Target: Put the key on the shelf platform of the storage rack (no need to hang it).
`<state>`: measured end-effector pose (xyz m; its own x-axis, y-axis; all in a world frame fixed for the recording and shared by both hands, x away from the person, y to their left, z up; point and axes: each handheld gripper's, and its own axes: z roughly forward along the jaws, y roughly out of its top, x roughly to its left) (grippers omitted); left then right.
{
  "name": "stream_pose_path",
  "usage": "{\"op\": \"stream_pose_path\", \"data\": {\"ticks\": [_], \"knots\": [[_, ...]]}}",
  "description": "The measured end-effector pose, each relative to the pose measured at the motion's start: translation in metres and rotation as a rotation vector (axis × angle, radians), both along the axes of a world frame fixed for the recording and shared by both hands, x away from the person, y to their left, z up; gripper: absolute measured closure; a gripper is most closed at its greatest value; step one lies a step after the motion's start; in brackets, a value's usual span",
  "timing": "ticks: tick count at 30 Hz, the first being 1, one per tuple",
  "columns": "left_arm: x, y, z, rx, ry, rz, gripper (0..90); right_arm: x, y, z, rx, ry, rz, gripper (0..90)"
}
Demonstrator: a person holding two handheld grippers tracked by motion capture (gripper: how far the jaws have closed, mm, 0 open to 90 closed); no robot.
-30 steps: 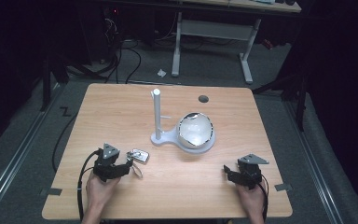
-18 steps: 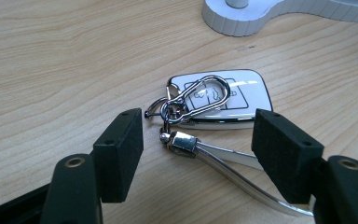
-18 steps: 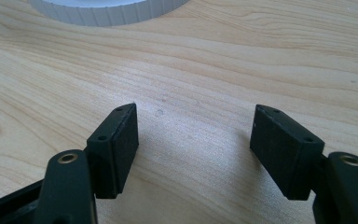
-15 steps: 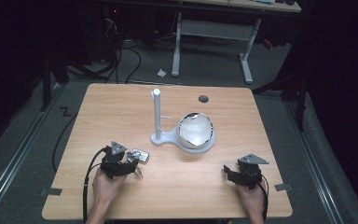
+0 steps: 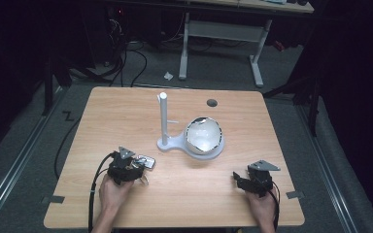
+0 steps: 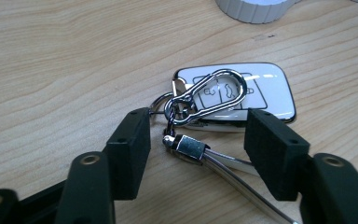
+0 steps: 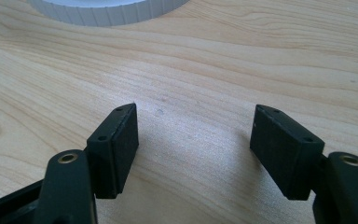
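A white car key (image 6: 242, 95) with a silver clip (image 6: 205, 95) and a metal strap (image 6: 223, 165) is lying flat on the wooden table (image 5: 126, 111), near the white stand (image 5: 167, 136) and toward the person's left. The left gripper (image 6: 196, 135) is sitting with its jaws spread wide on either side of the clip, gripping nothing. The right gripper (image 7: 193, 135) is resting well apart from the stand on the other side, jaws also wide and empty above bare wood.

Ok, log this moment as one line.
left claw: open, straddling silver carabiner of white car key fob | right claw: open over bare wooden table
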<state>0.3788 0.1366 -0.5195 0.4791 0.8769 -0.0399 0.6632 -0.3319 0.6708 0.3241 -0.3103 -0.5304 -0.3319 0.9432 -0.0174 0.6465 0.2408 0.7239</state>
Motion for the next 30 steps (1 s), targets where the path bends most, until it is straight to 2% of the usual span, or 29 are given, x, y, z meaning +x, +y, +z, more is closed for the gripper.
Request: {"op": "stream_pose_path", "data": {"ticks": [8,11,12,16,20,30], "knots": [[0.0001,0.0023,-0.0024,0.002,0.008,0.008,54.9,0.0000,0.0000,0.0000,0.000,0.000,0.000,32.6],[0.0005,0.0036,-0.0020,0.006,0.007,0.013,62.4,0.0000,-0.0001,0.0000,-0.001,0.000,0.001,32.6],[0.0004,0.0038,-0.0018,0.010,0.007,0.015,62.4,0.0000,-0.0001,0.0000,-0.001,0.000,0.001,32.6],[0.0003,0.0042,-0.0015,0.032,-0.001,0.018,71.7,0.0000,0.0000,0.0000,-0.001,-0.001,0.000,32.6],[0.0010,0.0046,-0.0014,0.034,-0.001,0.016,78.3,0.0000,0.0000,0.0000,-0.001,0.000,0.001,32.6],[0.0008,0.0045,-0.0016,0.036,-0.010,0.003,82.3,-0.0001,0.0000,0.0001,0.000,0.000,0.001,32.6]]}}
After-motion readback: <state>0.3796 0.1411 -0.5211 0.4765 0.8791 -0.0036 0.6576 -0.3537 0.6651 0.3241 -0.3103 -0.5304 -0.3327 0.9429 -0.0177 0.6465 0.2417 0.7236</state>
